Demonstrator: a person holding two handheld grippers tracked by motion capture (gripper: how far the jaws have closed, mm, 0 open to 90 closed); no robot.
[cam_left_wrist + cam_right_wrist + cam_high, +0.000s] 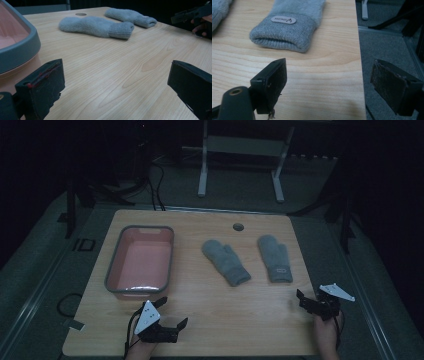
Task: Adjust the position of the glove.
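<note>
Two black hand-held grippers, each topped by a pale three-cornered plate

The left gripper has blocky black jaws, one edged with a thin red line; the right gripper has worn, scuffed pads, a round brass-ringed socket at its base, and a dark cable trailing from it.

A pink tub with a grey rim sits on the wooden table.

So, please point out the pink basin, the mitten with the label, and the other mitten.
pink basin (114, 265), high view, on its grey left rim.
mitten with the label (287, 27), right gripper view, on its ribbed cuff.
other mitten (87, 25), left gripper view, on its palm area.
</note>
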